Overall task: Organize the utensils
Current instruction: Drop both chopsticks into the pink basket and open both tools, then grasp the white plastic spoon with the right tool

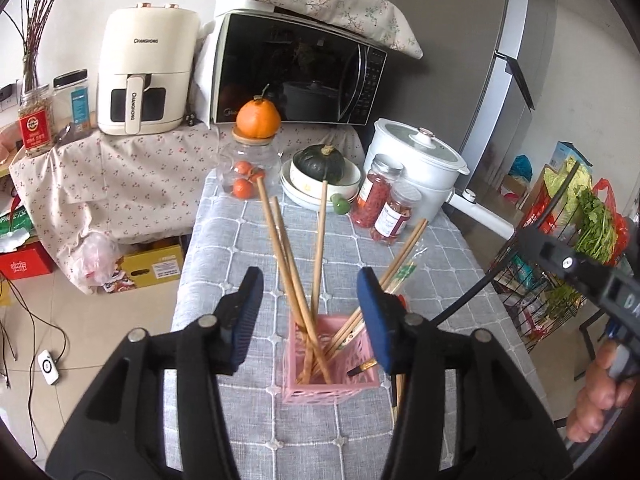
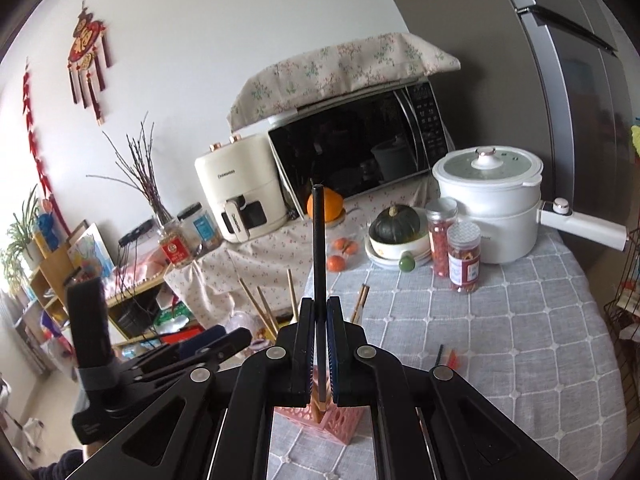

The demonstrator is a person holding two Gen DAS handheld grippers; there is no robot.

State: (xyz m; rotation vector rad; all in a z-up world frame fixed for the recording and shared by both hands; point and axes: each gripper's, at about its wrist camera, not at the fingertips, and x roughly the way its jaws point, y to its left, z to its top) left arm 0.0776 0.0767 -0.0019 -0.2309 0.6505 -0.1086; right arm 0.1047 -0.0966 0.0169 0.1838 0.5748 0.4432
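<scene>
We hold the left gripper (image 1: 310, 308) over the near part of the table (image 1: 440, 280), its jaws spread wide with nothing between the blue pads (image 1: 250, 312). Just beyond and below them stands the pink holder (image 1: 332, 384), a small perforated square basket on the grey checked cloth, near the table's near edge. Several wooden chopsticks (image 1: 280, 248) stand in it and lean apart, their upper ends fanning toward the far side. Beside the holder's right wall more chopsticks lie on the cloth, partly hidden behind the left gripper's right finger.

Our right gripper (image 2: 320, 344) is clamped tight on a dark chopstick (image 2: 319, 248), which stands nearly upright between its pads, the upper end rising well above the fingers and the lighter lower tip showing just over the holder (image 2: 340, 420). On the cloth to the right of that gripper lies a small orange and dark item (image 2: 446, 356); we cannot tell what it is.

Toward the far edge of the table sit a white pot (image 1: 416, 168), two jars (image 1: 384, 204) with red contents, a bowl (image 1: 324, 184) holding a dark green squash (image 1: 322, 160), and a glass jar (image 1: 248, 164) with an orange (image 1: 258, 118) on its lid.
</scene>
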